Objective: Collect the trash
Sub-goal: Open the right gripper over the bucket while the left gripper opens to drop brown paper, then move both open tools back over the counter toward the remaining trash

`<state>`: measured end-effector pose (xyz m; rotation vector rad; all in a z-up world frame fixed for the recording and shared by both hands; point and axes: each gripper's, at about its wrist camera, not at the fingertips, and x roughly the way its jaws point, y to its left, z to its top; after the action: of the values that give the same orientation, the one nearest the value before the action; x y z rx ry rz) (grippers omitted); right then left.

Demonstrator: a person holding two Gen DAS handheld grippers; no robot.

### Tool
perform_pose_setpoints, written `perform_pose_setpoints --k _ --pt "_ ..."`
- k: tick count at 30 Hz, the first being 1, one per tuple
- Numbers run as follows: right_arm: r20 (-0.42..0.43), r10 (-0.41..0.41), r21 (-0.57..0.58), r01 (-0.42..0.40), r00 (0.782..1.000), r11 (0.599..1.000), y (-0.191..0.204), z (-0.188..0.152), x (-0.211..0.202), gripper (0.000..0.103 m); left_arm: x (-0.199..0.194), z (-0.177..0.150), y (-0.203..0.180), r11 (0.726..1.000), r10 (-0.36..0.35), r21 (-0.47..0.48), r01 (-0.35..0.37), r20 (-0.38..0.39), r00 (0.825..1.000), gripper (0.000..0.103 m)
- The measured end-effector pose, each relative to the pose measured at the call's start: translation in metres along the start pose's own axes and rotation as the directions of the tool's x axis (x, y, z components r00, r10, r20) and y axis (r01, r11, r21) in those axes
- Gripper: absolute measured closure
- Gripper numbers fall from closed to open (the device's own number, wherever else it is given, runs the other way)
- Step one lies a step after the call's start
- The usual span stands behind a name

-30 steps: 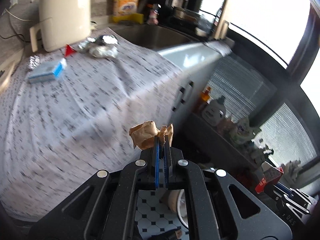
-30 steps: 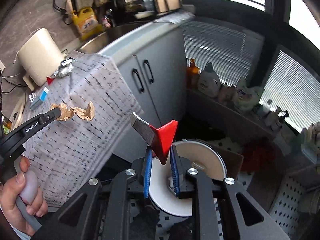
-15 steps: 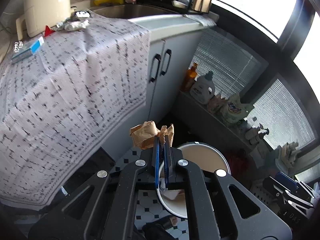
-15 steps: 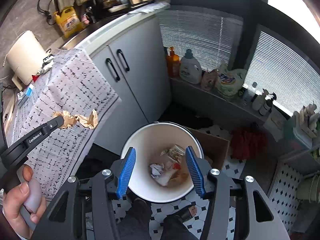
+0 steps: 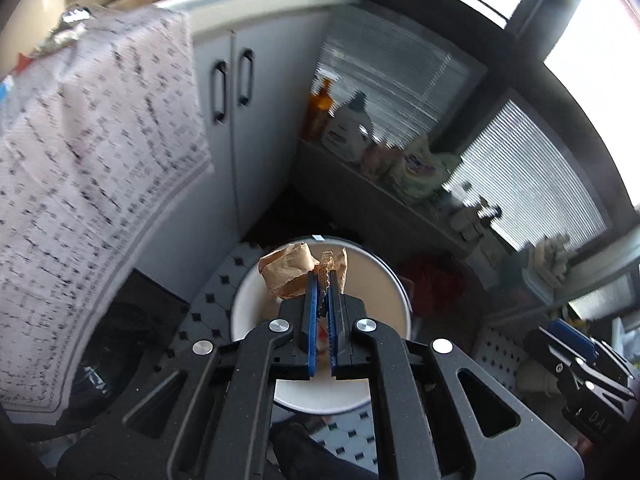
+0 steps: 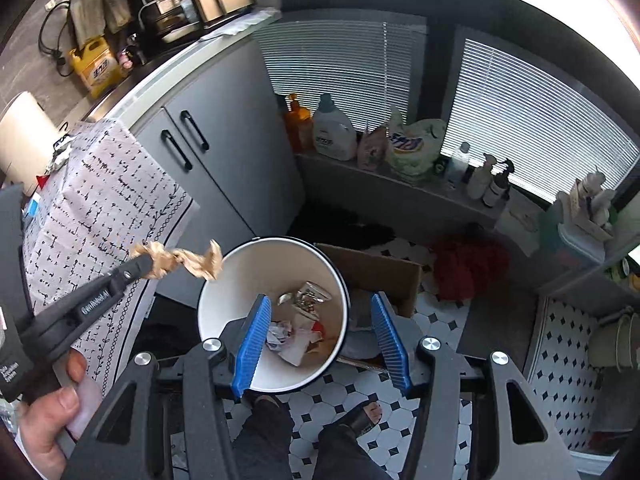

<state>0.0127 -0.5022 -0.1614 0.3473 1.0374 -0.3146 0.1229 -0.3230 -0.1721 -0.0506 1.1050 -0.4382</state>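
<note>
Kitchen floor, white trash bin (image 6: 212, 276) standing below both grippers. Right gripper (image 6: 320, 344) hangs released and empty above it. Left gripper (image 5: 324, 300) clenches crumpled brown paper (image 6: 180, 262) near the bin's rim; released here, the light scrap may drift outside.

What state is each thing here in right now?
Left gripper: shut on the brown paper, above the bin.
Right gripper: open, holding nothing.
Bin: uncovered, trash at the bottom.
Cupboard doors: closed.
Blinds: lowered.
</note>
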Motion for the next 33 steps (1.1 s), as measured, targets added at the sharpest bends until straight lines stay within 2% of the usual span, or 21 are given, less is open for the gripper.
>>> perform_pose_setpoints --k 3,4,6,7,12,18,22,27,31,33 --pt "-0.003 -0.005 0.011 0.006 1.000 1.000 -0.006 -0.002 0.000 0.051 0.007 -0.004 -0.003 1.000 -0.012 0.000 0.012 -0.029 1.000 0.091" --pt "-0.005 -0.006 0.013 0.006 1.000 1.000 -0.008 -0.003 0.000 0.051 0.009 -0.005 -0.003 1.000 -0.015 -0.003 0.015 -0.035 0.999 0.084" --pt "-0.005 -0.006 0.016 0.006 1.000 1.000 -0.010 -0.003 0.000 0.051 0.007 -0.005 -0.003 1.000 -0.015 -0.010 0.015 -0.027 1.000 0.057" --pt "-0.005 -0.004 0.017 0.004 1.000 1.000 -0.011 -0.003 0.000 0.051 0.005 -0.005 -0.002 1.000 -0.013 -0.012 0.013 -0.018 1.000 0.053" --pt "0.000 0.012 0.016 -0.012 1.000 1.000 -0.002 0.000 -0.001 0.051 -0.006 0.003 0.007 1.000 0.008 -0.022 -0.008 0.009 1.000 0.050" --pt "0.013 0.056 -0.013 -0.056 0.998 0.998 0.020 0.012 -0.004 0.052 -0.033 0.017 0.033 0.997 0.054 -0.060 -0.050 0.070 0.996 0.035" --pt "0.037 0.097 -0.059 -0.095 0.995 0.994 0.052 0.025 -0.008 0.052 -0.054 0.027 0.057 0.992 0.100 -0.093 -0.090 0.111 0.989 0.027" --pt "0.078 0.146 -0.126 -0.135 0.986 0.983 0.099 0.040 -0.017 0.029 -0.085 0.041 0.098 0.978 0.169 -0.148 -0.145 0.164 0.972 0.010" --pt "0.094 0.193 -0.176 -0.175 0.977 0.969 0.141 0.054 -0.020 0.019 -0.112 0.053 0.133 0.962 0.222 -0.202 -0.181 0.204 0.953 0.006" --pt "0.100 0.212 -0.193 -0.190 0.972 0.963 0.160 0.058 -0.021 0.012 -0.125 0.057 0.154 0.952 0.251 -0.232 -0.199 0.220 0.943 0.006"
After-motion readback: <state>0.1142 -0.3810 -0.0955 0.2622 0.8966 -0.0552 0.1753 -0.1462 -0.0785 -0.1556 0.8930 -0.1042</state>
